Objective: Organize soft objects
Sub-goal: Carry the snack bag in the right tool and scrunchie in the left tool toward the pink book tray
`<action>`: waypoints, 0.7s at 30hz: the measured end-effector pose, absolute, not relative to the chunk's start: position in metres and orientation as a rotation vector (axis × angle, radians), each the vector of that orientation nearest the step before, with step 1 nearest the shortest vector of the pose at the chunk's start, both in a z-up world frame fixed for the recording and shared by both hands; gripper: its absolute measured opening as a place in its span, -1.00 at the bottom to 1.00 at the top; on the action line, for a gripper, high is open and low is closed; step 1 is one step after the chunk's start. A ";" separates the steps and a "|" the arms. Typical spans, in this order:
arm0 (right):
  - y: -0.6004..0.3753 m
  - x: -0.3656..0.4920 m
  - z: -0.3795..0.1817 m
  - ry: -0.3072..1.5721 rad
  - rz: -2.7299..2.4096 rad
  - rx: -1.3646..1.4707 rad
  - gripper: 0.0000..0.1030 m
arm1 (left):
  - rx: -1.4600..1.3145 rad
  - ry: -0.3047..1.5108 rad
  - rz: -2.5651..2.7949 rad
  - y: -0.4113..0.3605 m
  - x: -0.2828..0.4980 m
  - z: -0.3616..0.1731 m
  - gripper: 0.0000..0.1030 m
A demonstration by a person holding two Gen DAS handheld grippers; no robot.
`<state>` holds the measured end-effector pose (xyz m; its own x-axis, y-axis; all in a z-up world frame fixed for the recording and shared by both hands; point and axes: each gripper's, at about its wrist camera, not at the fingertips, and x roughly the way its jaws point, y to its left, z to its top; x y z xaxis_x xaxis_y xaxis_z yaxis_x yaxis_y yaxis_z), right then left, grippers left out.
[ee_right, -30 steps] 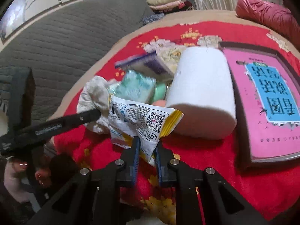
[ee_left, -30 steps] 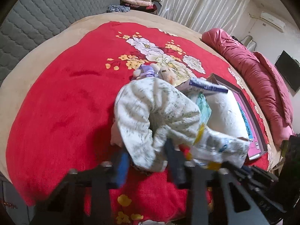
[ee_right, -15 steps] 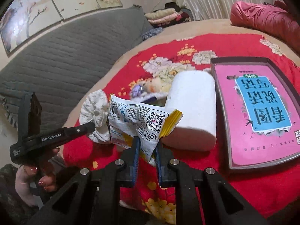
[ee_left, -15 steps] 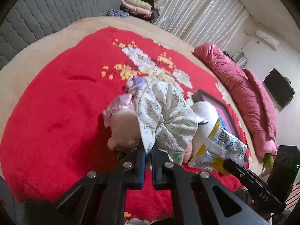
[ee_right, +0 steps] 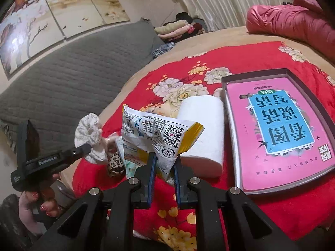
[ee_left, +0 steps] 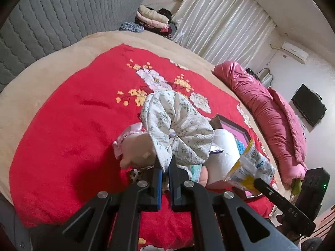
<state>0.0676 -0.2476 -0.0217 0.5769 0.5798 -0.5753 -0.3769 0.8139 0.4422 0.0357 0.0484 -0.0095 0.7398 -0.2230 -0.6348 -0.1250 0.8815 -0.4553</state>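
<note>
My left gripper (ee_left: 165,163) is shut on a large white floral scrunchie (ee_left: 178,125) and holds it lifted above the red blanket; it also shows in the right wrist view (ee_right: 90,133). My right gripper (ee_right: 164,161) is shut on a white and yellow printed packet (ee_right: 155,133), held up in the air; it shows in the left wrist view (ee_left: 249,165) too. Under them lie a pink and beige soft toy (ee_left: 134,144), a leopard-print scrunchie (ee_right: 115,163), a pale green tissue pack (ee_right: 130,167) and a white paper roll (ee_right: 203,133).
A shallow dark tray (ee_right: 236,77) with a pink and blue book (ee_right: 280,129) lies right of the roll. A rolled pink quilt (ee_left: 272,113) lies along the bed's far right side. A grey padded headboard (ee_left: 41,21) and folded clothes (ee_left: 152,18) stand behind.
My left gripper closed on the floral scrunchie and lifted it off the pile, uncovering the soft toy. My right gripper rose higher with the packet.
</note>
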 end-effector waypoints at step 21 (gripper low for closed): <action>-0.283 0.072 -0.025 0.763 0.485 0.362 -0.70 | -0.451 0.821 -0.135 0.018 0.046 -0.018 -0.90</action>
<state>0.0720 -0.2828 -0.0246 0.6229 0.5391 -0.5670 -0.2844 0.8311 0.4779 0.0464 0.0185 -0.0177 0.6789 -0.2875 -0.6756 -0.0561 0.8972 -0.4381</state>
